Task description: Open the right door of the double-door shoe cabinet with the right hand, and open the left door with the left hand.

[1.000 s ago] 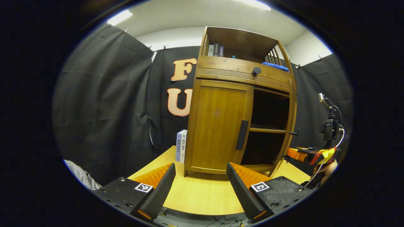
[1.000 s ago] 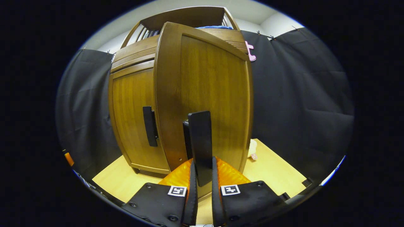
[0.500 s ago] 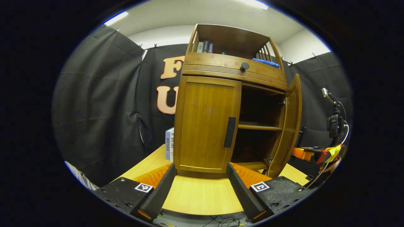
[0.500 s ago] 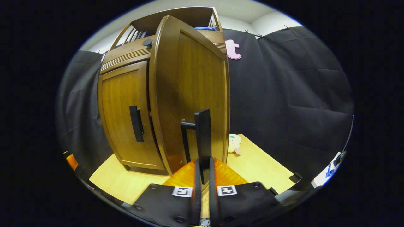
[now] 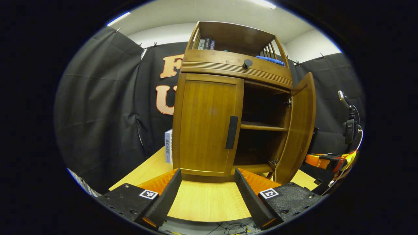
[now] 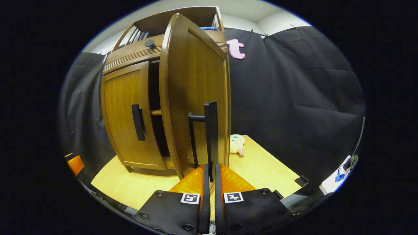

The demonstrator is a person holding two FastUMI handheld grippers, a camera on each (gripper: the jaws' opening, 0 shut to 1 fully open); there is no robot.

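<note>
My right gripper (image 6: 209, 182) stays clamped on the black bar handle (image 6: 211, 137) of the brown wooden right door (image 6: 196, 98), which has swung wider than a moment ago. At centre frame, my left gripper (image 5: 205, 192) hangs with fingers apart before the closed wooden left door (image 5: 207, 120), nearer than before.

The left gripper view looks from low over the desk's (image 5: 209, 202) front edge straight at the shoe cabinet (image 5: 209, 120), near. The right gripper view sits close against the open right door (image 6: 196, 98), facing its outer side; both share the cabinet front.
</note>
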